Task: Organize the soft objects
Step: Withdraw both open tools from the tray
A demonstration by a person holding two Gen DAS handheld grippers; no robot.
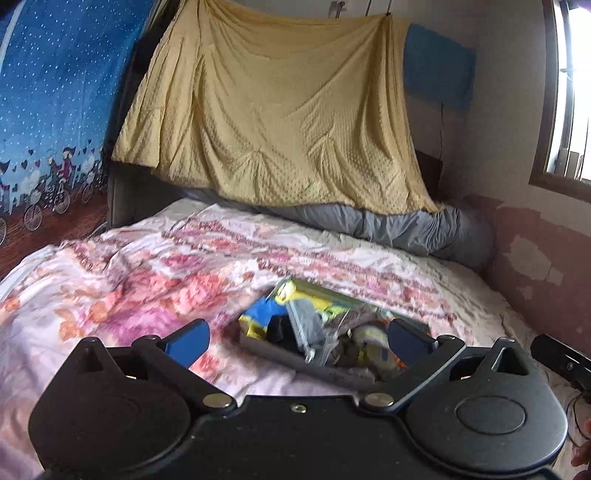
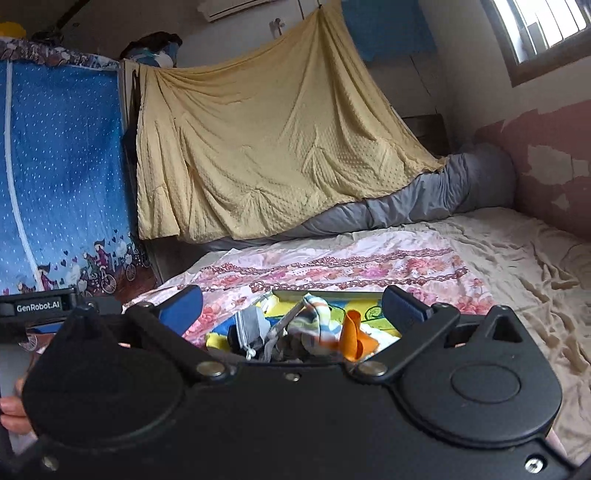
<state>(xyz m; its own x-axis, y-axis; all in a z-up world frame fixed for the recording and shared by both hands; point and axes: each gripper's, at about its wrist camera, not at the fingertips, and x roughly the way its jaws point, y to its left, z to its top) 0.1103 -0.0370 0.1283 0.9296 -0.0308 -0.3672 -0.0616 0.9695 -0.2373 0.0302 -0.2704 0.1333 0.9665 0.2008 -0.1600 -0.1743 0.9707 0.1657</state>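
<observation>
Left gripper: nearest the left wrist camera, black body filling the lower frame; its blue-padded fingers stand wide apart and hold nothing, poised above the near edge of the box.
Right gripper: black body across the lower part of the right wrist view; fingers spread wide, nothing between them, hovering just over the box.
Grey box: a shallow, open tray lying on the floral bedspread, just ahead of both grippers and roughly between their fingers in each view.
Soft objects: heaped loosely inside the box. A yellow-and-blue cartoon-print fabric lies at the back, a grey cloth piece sits near the left side, a multicoloured striped cloth rises in the middle, and an orange cloth sticks up on the right. The left wrist view is blurred here, so smaller items cannot be told apart.
Floral bedspread: pink and white, rumpled, covering the near part of the bed.
Beige sheet: wrinkled, bare to the right of the bedspread.
Grey duvet: rolled along the far edge of the bed.
Yellow blanket: hung up behind the bed, its lower edge draping onto the grey duvet.
Blue wardrobe cover: starry print with cyclists, standing to the left of the bed.
Window: bright, upper right.
</observation>
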